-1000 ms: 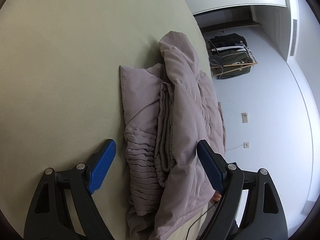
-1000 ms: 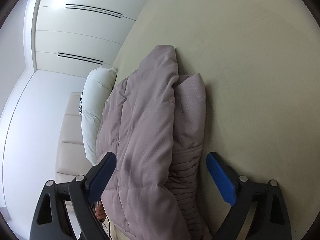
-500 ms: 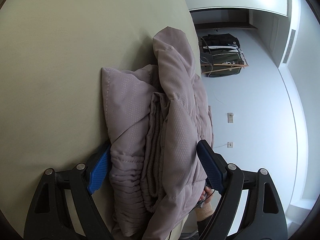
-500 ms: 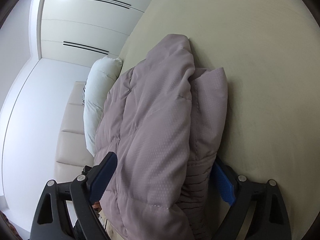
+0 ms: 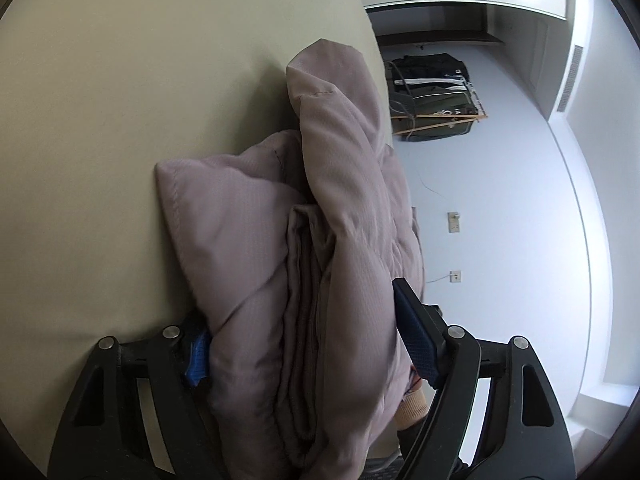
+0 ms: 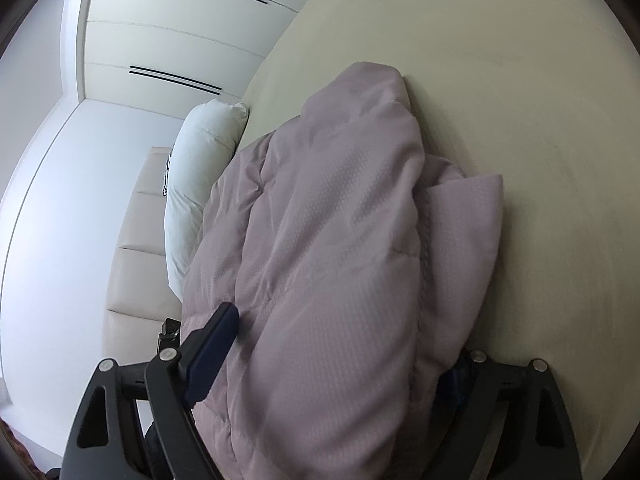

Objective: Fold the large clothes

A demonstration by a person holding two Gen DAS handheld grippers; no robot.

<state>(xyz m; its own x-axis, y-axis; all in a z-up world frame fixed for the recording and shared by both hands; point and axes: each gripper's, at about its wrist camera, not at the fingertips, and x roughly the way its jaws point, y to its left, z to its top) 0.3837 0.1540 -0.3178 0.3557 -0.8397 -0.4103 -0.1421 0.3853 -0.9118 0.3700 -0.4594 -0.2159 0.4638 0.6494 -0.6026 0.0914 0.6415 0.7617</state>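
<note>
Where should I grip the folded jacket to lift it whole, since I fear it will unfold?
Probably by its two ends, as both grippers are closing in now: left gripper and right gripper each straddle the jacket's stacked layers edge-on. Clamping across the full stack keeps the folds together.

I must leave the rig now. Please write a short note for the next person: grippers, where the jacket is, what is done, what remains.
Left gripper: jaws just closing around one end of the folded mauve puffer jacket; firm grip not confirmed.
Right gripper: also just closing, around the other end of the bundle.
Jacket lies folded on the beige bed, near its edge, beside the white pillow.
Done: folding into a bundle.
Left: probably clamp both ends, then lift or tidy it.
</note>
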